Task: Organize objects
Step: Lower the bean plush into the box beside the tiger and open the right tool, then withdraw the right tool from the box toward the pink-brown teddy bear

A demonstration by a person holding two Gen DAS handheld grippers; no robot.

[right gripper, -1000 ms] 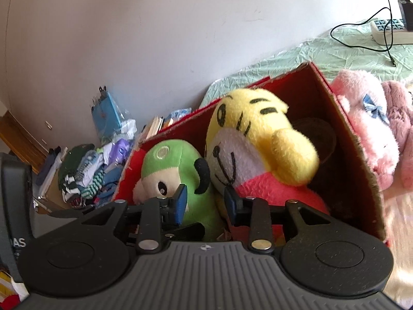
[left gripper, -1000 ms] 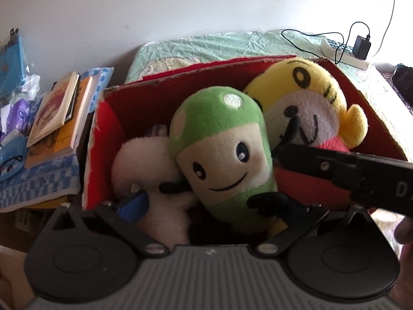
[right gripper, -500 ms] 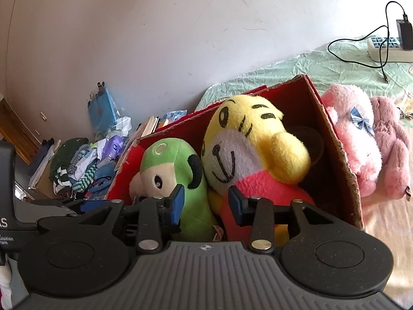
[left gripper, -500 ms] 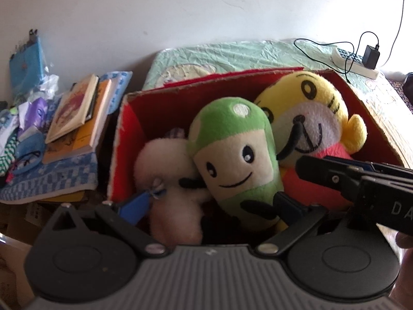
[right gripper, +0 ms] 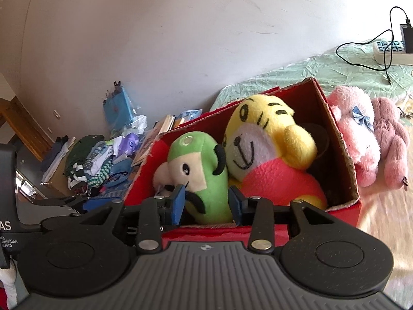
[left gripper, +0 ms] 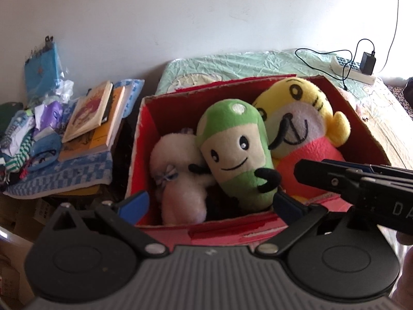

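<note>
A red cardboard box (left gripper: 165,228) (right gripper: 343,139) holds three plush toys packed side by side: a white one (left gripper: 178,162), a green one with a smiling face (left gripper: 235,152) (right gripper: 204,165) and a yellow-and-pink one (left gripper: 302,129) (right gripper: 268,152). My left gripper (left gripper: 210,202) hangs open and wide just in front of the box's near wall, with nothing between its fingers. My right gripper (right gripper: 206,205) is open too, over the near wall, the green toy's lower end lying beyond its fingers. In the left wrist view the right gripper (left gripper: 340,178) reaches in from the right.
Outside the box to the right lie a pink plush (right gripper: 356,139) and a mauve plush (right gripper: 392,139) on the bed. A power strip with cables (left gripper: 353,69) sits at the back. Left of the box are stacked books (left gripper: 90,118) and a heap of clothes (right gripper: 98,160).
Both grippers have drawn back and upward from the box, so more of its near wall shows. The left fingers no longer flank the green toy. The toys stay put.
</note>
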